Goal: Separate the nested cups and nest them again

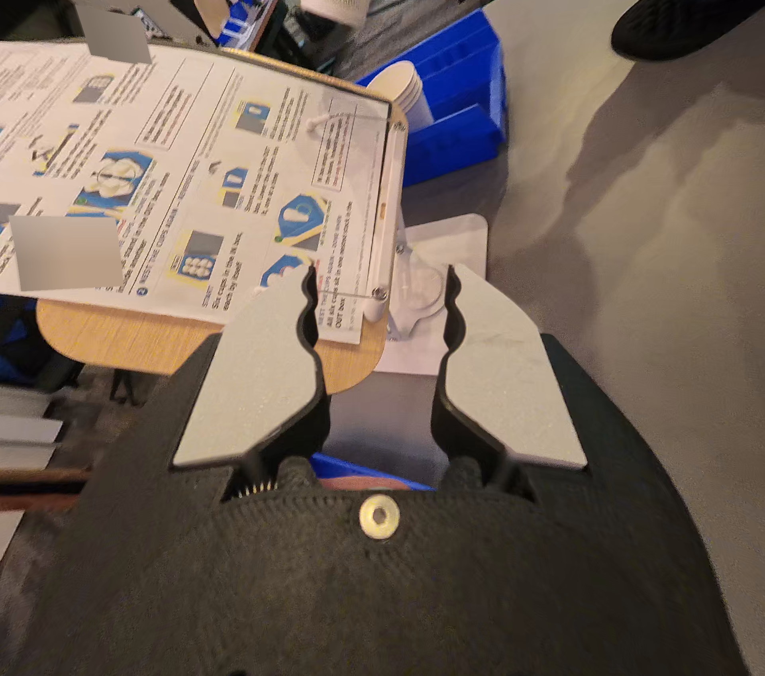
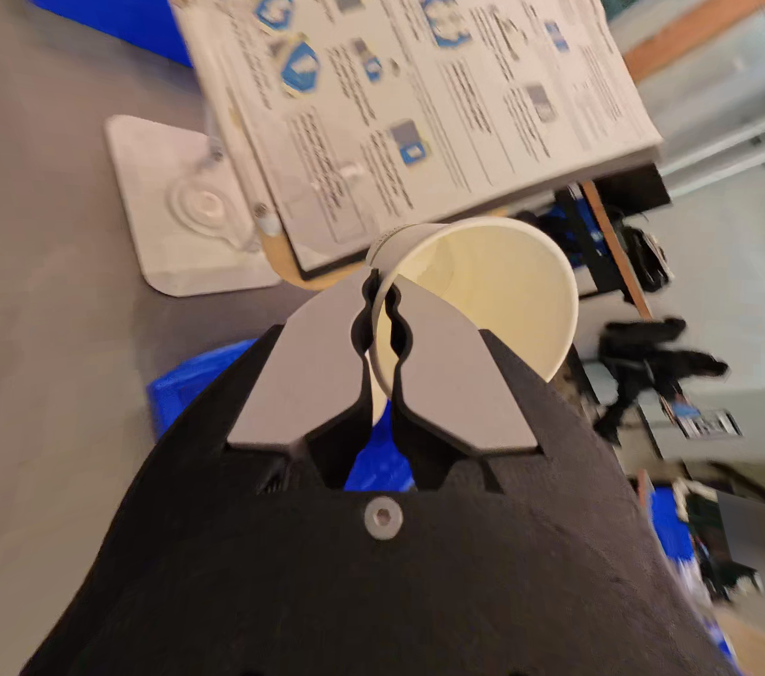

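A: Step? R gripper is seen pinching one paper cup by its wall, held aloft.

B: L gripper is spread, empty. Nested stack lies ahead in blue bin; separation judged underway; set-down needed next.

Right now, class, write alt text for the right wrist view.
The hand-held gripper pinches a white paper cup by its wall, open mouth facing the camera. Behind it, an instruction sheet on a tilted stand, above a grey table.
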`<control>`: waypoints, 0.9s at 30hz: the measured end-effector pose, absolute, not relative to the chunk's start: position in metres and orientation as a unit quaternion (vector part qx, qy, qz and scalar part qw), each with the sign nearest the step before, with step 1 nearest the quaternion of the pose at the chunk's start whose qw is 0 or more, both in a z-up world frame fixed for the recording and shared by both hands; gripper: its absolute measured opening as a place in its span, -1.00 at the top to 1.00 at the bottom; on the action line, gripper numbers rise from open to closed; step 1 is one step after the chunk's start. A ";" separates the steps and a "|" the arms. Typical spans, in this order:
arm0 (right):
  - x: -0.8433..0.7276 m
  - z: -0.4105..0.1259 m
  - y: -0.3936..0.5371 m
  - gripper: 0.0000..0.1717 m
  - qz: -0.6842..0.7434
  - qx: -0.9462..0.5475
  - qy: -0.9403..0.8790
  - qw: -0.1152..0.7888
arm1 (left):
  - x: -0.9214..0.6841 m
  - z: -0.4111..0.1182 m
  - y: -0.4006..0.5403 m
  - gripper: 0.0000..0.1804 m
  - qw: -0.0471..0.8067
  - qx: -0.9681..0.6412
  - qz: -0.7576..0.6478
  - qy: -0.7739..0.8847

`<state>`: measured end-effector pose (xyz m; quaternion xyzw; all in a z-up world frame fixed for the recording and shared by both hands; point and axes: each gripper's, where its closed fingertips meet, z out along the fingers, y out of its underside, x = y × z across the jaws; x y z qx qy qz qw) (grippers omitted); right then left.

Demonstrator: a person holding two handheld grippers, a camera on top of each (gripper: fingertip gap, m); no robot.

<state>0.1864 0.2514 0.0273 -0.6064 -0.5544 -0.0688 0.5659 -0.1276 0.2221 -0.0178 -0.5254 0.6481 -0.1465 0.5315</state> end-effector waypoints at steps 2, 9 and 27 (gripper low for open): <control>0.206 0.020 0.264 0.96 -0.098 -0.637 -0.534 0.547 | -0.130 -0.023 0.228 0.36 0.527 -0.533 -0.128 0.649; 0.237 -0.017 0.289 0.96 -0.108 -0.704 -0.513 0.479 | -0.129 -0.037 0.239 0.38 0.511 -0.548 -0.097 0.655; 0.233 -0.093 0.304 0.96 -0.072 -0.764 -0.540 0.346 | -0.132 -0.049 0.243 0.39 0.490 -0.559 -0.078 0.664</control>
